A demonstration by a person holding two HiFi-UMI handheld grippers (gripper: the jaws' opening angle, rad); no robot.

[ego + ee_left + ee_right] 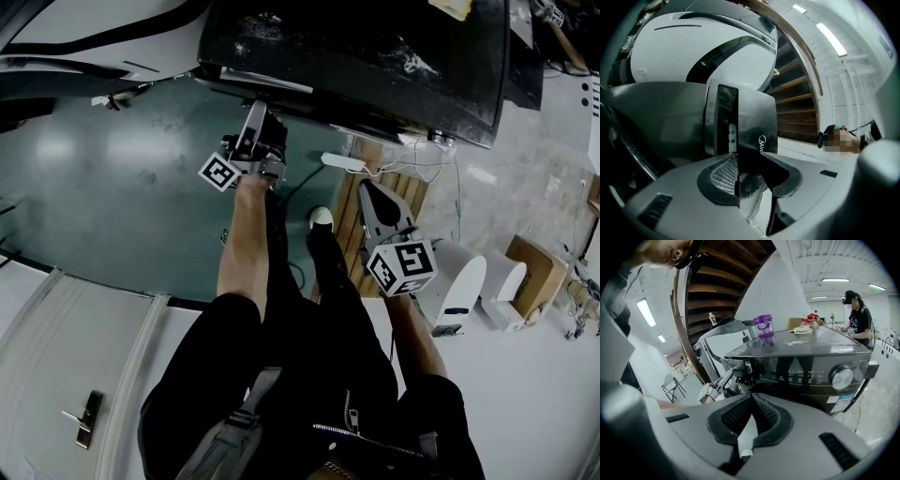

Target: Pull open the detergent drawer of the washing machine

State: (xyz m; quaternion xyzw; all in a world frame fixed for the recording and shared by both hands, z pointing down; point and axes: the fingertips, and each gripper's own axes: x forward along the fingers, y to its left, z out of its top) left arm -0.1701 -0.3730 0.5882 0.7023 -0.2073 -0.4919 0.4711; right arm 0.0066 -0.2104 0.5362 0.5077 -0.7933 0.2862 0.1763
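One grip is made and little else. The drawer (pixel 757 122), at the top front corner of the washing machine (pixel 375 47), is pinched by its front edge between my left tongs (pixel 740 164). I judge it barely out, if at all, so the whole pull is left to do. In the head view that arm reaches straight toward twelve o'clock, tongs tipped upward. My right tongs (pixel 751 397) hang pressed together and empty at four o'clock from the left ones, facing the machine.

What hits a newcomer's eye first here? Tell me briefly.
The dark washing machine fills the middle of the right gripper view, with a purple container standing on its top. At the machine's front the left gripper is clamped on the dark detergent drawer. The right gripper hangs back from the machine, jaws together and empty.
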